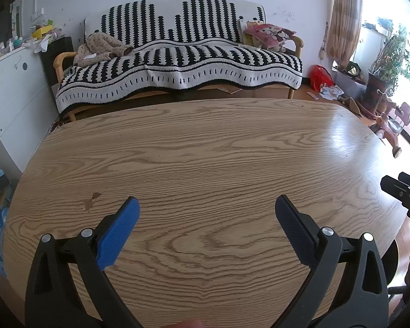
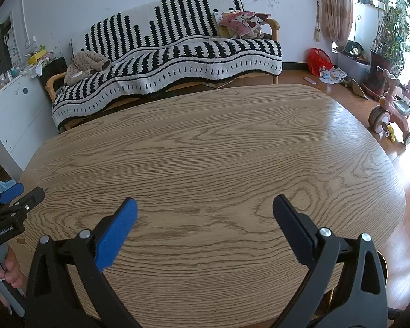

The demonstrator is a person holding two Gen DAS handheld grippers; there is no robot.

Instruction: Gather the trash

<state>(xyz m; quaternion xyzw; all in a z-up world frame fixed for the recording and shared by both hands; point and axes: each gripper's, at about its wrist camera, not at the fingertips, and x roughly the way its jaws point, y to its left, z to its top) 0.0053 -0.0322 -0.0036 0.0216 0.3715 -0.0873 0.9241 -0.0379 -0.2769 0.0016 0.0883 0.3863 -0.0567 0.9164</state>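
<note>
Left claw (image 1: 206, 205) & right claw (image 2: 205, 206) spread wide above table (image 1: 205, 142).

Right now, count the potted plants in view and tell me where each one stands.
1. A potted plant stands on the floor by the bright window at the far right, behind the pink tricycle. More may be hidden in the window glare.

Your table (image 1: 205, 142) right before you, sofa (image 1: 177, 63) behind it, cabinet (image 1: 11, 90) to your left, tricycle (image 2: 393, 109) and plant (image 2: 391, 41) far right.
</note>
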